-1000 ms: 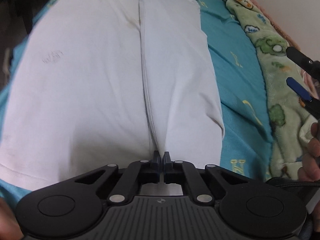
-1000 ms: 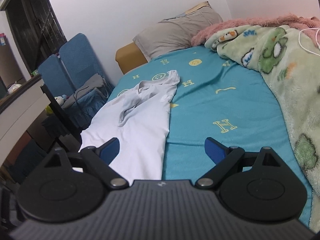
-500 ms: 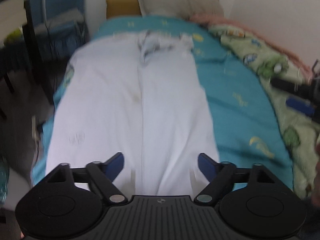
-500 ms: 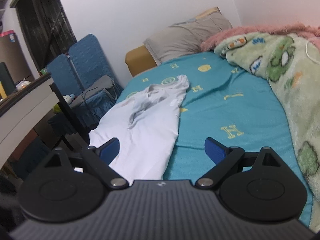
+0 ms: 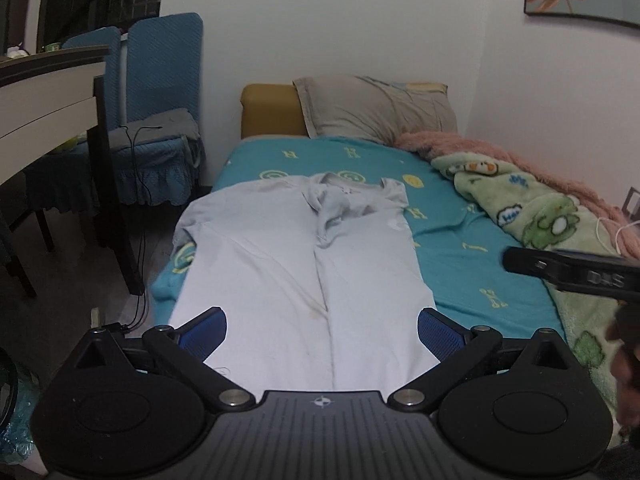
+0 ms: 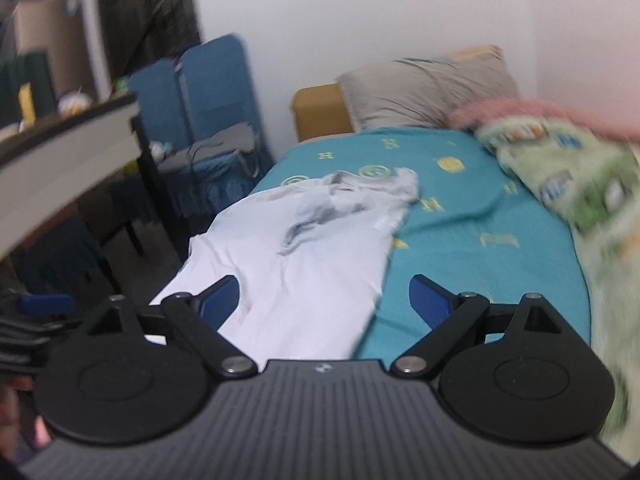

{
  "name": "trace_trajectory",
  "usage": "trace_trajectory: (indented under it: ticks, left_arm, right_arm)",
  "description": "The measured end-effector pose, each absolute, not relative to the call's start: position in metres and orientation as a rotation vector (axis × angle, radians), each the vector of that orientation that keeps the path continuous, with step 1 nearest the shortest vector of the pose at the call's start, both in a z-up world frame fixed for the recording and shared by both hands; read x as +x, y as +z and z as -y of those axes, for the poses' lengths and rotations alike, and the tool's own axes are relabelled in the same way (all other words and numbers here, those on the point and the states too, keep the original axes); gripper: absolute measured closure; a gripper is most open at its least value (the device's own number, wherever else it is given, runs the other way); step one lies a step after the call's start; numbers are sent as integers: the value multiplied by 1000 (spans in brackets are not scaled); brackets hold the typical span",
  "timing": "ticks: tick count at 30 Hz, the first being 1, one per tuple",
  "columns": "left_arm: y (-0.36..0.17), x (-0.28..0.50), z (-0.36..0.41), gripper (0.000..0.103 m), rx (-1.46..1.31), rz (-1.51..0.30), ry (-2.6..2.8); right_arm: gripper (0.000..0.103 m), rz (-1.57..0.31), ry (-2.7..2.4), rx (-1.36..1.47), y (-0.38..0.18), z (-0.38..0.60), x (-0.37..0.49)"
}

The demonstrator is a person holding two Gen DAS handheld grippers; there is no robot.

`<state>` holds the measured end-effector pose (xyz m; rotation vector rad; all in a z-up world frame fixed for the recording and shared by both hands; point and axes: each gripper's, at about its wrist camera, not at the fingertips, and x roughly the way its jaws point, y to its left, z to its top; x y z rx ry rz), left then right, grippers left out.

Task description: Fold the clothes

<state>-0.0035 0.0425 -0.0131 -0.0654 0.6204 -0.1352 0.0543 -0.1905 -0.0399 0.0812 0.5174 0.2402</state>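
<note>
A pale white shirt (image 5: pixel 280 264) lies flat along the left half of the teal bed sheet (image 5: pixel 472 264), collar at the far end and one side folded in along a lengthwise crease. My left gripper (image 5: pixel 322 330) hovers above the shirt's near hem. Its jaws are opening wide and nothing is between the blue pads (image 5: pixel 206 330). In the blurred right wrist view my right gripper (image 6: pixel 326 300) is open and empty over the shirt (image 6: pixel 312 256), near its right edge. A black part of the right gripper (image 5: pixel 568 270) shows at the right of the left wrist view.
A grey pillow (image 5: pixel 376 108) lies at the head of the bed. A green patterned blanket (image 5: pixel 532 216) and a pink one (image 5: pixel 460 146) are bunched along the right side. Blue chairs (image 5: pixel 160 92) and a table (image 5: pixel 52 92) stand to the left, with cables on the floor.
The left gripper was shut on the shirt's crease at the near hem; it has let go, opened wide, risen and tipped up. The right gripper stayed open and shifted sideways while rolling.
</note>
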Motion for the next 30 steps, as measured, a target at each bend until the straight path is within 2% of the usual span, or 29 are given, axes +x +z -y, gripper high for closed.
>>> trace_trajectory:
  ticks: [8, 23, 24, 25, 28, 30]
  left_arm:
    - [-15, 2, -102, 0, -101, -625, -88]
    - [-95, 68, -178, 0, -321, -814, -34]
    - [-98, 71, -179, 1, -326, -818, -32]
    - [-101, 73, -180, 1, -328, -825, -31]
    - [-108, 77, -180, 1, -342, -843, -33]
    - [-111, 78, -182, 1, -358, -850, -36]
  right_arm:
    - [10, -621, 430, -154, -41, 67, 175]
    - [10, -723, 742, -708, -155, -201, 340]
    - [17, -744, 740, -747, -165, -212, 345]
    - [32, -773, 735, -786, -174, -220, 351]
    - [34, -840, 698, -870, -201, -232, 365]
    - [34, -820, 676, -953, -216, -237, 367]
